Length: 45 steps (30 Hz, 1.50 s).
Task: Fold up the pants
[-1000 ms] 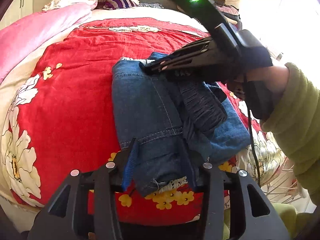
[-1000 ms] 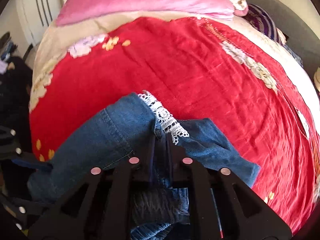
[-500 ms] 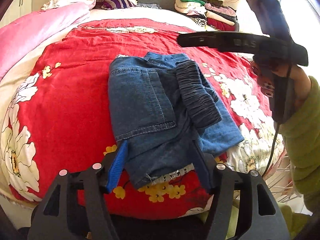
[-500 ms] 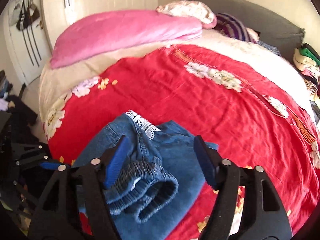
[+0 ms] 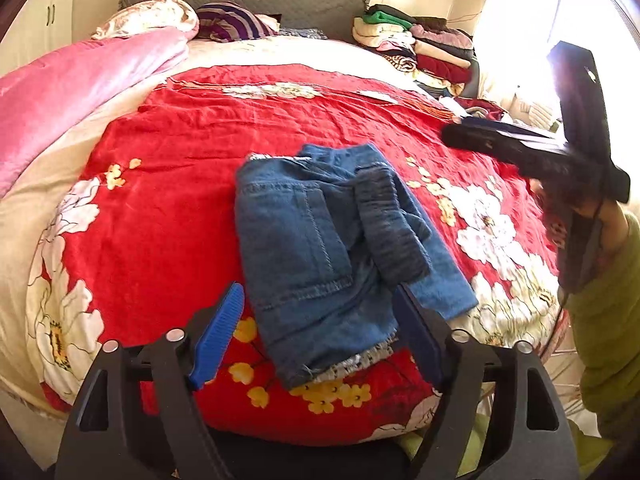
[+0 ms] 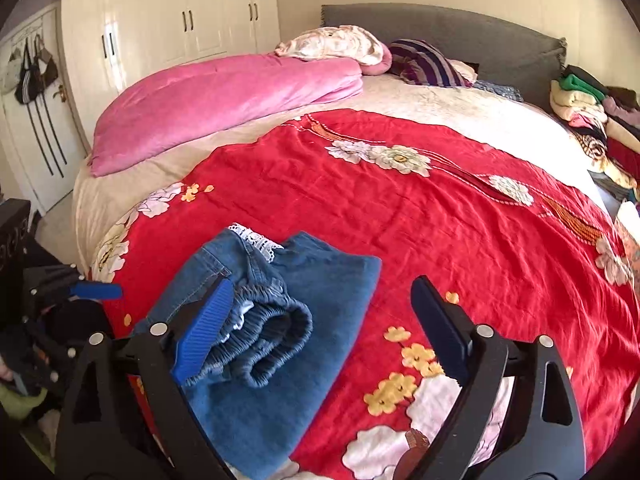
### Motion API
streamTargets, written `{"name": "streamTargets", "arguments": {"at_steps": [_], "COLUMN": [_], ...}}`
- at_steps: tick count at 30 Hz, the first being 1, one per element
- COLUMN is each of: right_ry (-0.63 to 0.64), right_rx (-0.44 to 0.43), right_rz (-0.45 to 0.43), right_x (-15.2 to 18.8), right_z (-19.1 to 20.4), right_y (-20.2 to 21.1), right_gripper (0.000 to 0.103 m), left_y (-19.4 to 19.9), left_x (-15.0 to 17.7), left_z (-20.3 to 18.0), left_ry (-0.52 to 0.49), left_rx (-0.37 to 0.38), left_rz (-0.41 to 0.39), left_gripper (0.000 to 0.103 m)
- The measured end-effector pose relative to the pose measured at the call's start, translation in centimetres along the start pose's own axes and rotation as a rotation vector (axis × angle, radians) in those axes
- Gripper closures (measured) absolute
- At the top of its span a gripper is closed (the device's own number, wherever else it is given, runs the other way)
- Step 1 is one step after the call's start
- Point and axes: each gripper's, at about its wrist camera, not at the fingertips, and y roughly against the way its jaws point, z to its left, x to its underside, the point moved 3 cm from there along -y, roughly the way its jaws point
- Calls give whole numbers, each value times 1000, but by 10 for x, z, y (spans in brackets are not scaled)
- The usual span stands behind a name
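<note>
Between the left gripper's (image 5: 320, 332) wide-apart blue-padded jaws sat nothing, same for the right gripper (image 6: 324, 332), also spread. Folded blue denim pants with lace trim (image 5: 320, 248) lay just ahead on the red floral bedspread (image 5: 168, 216).

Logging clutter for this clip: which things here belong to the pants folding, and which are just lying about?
Job:
- pants, folded, on the red blanket
- left tongs, open
- right tongs, open

Lying about:
- pink duvet
- striped pillow
- clothes pile
- bags on the door
</note>
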Motion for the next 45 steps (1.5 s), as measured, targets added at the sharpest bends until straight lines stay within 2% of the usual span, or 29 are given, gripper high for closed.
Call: {"name": "streamTargets", "arguments": {"at_steps": [7,14,20,23,31,38,42,45], "right_ry": [-46,-95,-120,-132,-208,-292,-328,-306], "right_rx": [2,-8,-38,-58,-123,-205,-218,-212], "right_rz": [5,39,96,123,153,170,180,210], "right_x": [18,37,52,57,63,65,59,61], "right_z": [-9,-15,-12,-9,-13,-20,-28,-25], "right_y": [0,-13,-34,-44,-59,-68,-72,-79], "right_gripper": [17,17,17,24,24,24,29,30], "left_y": [-6,-23,-46,-57,-83,-93,-95,-95], "left_x": [-11,-23,-30,-32,-31,-31,-33,-33], "left_z": [12,26,34,36,33,31,32,32], "left_ry": [23,27,46,62,59,58,64,68], "left_rx": [-34,-82,-78,-60,-35,-16,-7,0], "left_rz": [-12,0,31,49,94,102,99,95], "left_gripper": [13,12,12,12,12,12,12,12]}}
